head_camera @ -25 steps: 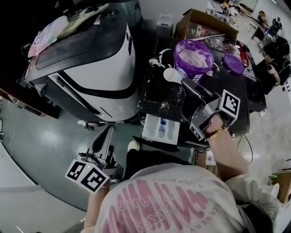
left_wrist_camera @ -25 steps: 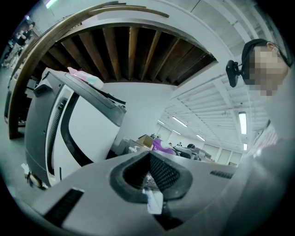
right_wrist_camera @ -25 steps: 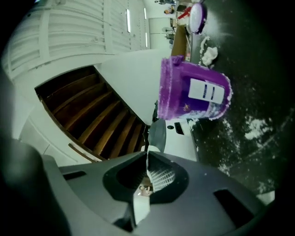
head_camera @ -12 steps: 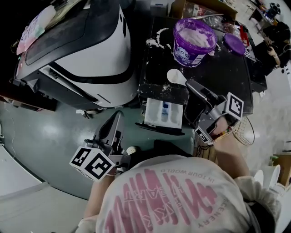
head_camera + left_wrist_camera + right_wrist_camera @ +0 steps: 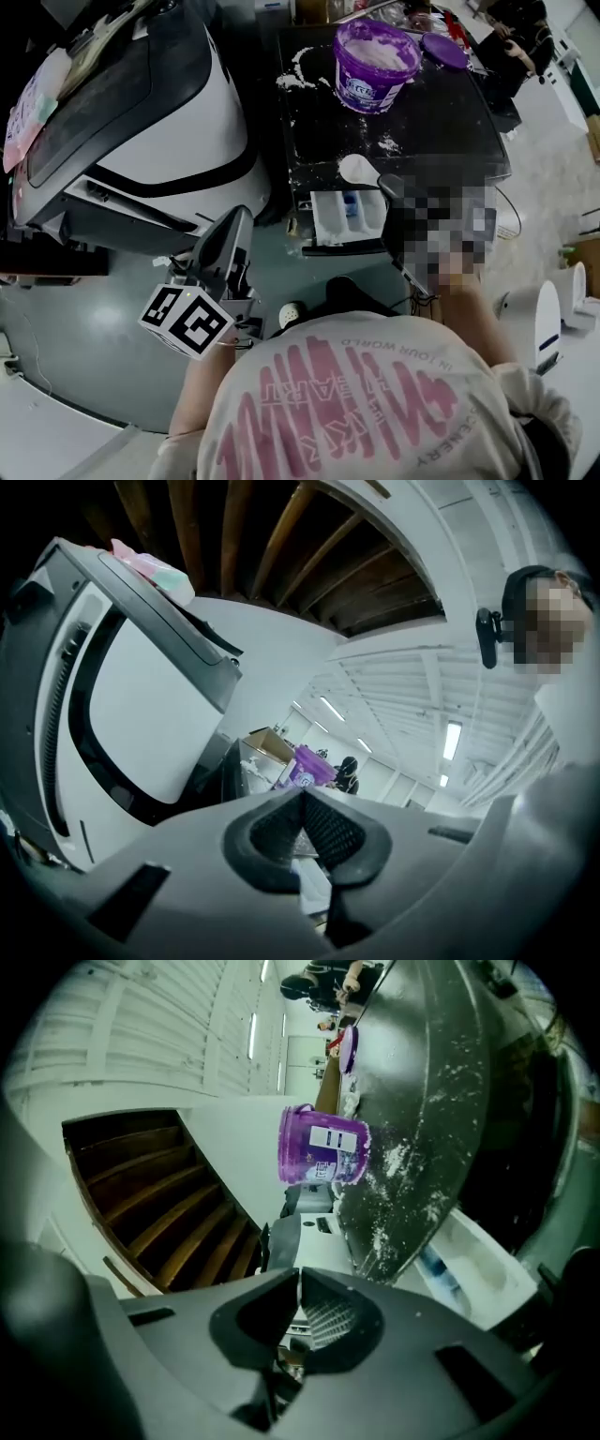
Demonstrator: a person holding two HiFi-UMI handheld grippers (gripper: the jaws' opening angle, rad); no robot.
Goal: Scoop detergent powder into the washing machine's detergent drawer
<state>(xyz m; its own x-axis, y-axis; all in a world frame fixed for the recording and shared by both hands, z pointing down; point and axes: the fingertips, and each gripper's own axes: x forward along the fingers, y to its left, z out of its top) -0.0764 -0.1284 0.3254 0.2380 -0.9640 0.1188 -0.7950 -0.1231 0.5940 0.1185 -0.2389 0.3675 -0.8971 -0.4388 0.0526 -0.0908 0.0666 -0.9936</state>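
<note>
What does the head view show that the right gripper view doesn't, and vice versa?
Only the head view: the white scoop at the right gripper's tip, the left gripper, and the person's printed shirt. Only the right gripper view: its fingers pressed together, and brown wooden beams. Both: the purple tub, its lid, the powder-dusted black surface and the open detergent drawer.
</note>
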